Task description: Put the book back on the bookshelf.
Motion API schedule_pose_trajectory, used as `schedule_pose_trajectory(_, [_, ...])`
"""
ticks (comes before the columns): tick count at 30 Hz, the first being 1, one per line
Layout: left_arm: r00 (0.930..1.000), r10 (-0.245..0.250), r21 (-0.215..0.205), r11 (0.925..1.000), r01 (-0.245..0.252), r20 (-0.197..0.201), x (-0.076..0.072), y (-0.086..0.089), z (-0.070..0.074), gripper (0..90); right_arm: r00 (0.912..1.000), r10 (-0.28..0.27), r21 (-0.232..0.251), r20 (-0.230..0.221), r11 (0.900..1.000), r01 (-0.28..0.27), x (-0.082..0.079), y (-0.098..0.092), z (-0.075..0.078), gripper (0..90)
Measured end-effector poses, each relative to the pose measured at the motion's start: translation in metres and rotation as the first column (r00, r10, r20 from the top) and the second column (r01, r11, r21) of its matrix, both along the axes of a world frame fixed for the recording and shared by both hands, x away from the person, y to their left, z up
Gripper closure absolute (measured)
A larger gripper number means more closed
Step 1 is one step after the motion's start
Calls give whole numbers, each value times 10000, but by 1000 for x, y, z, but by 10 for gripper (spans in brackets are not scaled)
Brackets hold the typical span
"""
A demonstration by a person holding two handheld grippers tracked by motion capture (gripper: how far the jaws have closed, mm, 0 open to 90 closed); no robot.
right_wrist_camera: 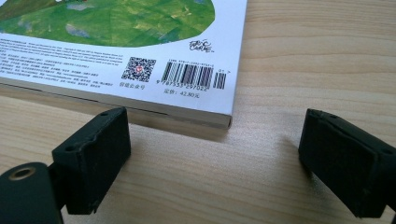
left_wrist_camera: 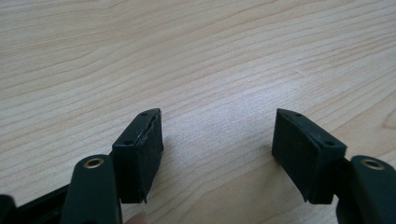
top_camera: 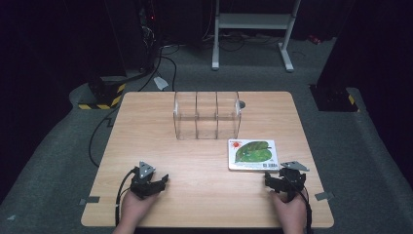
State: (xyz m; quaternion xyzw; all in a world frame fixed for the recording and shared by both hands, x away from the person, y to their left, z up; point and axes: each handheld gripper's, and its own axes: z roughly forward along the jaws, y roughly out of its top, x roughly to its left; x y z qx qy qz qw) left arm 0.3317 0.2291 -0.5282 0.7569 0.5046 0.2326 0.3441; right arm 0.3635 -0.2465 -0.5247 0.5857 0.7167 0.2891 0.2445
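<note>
A white book with a green leaf on its cover (top_camera: 253, 154) lies flat on the wooden table (top_camera: 195, 161), right of centre, barcode side up (right_wrist_camera: 140, 42). My right gripper (top_camera: 287, 181) rests just in front of the book's near right corner, open, with the book's edge a little beyond its fingertips (right_wrist_camera: 215, 149). My left gripper (top_camera: 148, 181) sits near the table's front left, open over bare wood (left_wrist_camera: 217, 140). A clear plastic rack with three compartments (top_camera: 207, 115) stands upright toward the back of the table.
A small grey round object (top_camera: 241, 104) lies behind the rack's right end. Beyond the table stand a white metal frame (top_camera: 253, 29), black cables (top_camera: 160, 58) and a yellow-and-black striped base (top_camera: 102, 95) on grey floor.
</note>
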Motion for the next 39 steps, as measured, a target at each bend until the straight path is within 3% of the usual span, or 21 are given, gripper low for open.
schedule_pose_trajectory(10, [10000, -32, -1, 10000, 32, 2, -2, 0, 0, 334, 10000, -28, 35, -11, 10000, 28, -2, 1, 0, 87])
schedule_pose_trajectory(27, [10000, -28, -4, 10000, 28, 2, -2, 0, 0, 334, 9984, 571, -3, 0, 9984, -571, -14, 2, 1, 110])
schedule_pose_trajectory(29, [10000, -30, -4, 10000, 30, -1, -2, 0, 0, 334, 9973, 698, 173, 211, 9974, -702, -15, 3, 5, 132])
schedule_pose_trajectory(32, [10000, 32, -2, 10000, -32, -7, -4, 0, 0, 333, 9964, 767, 575, 355, 9952, -787, -11, 5, 11, 126])
schedule_pose_trajectory(36, [10000, 71, 6, 10000, -71, -4, -4, 0, 0, 331, 9959, 868, 621, 254, 9942, -883, -5, 10, 13, 134])
schedule_pose_trajectory(39, [10000, 54, 32, 10000, -54, -27, -4, 0, 0, 331, 9966, 794, 645, 219, 9946, -807, 14, 11, 20, 139])
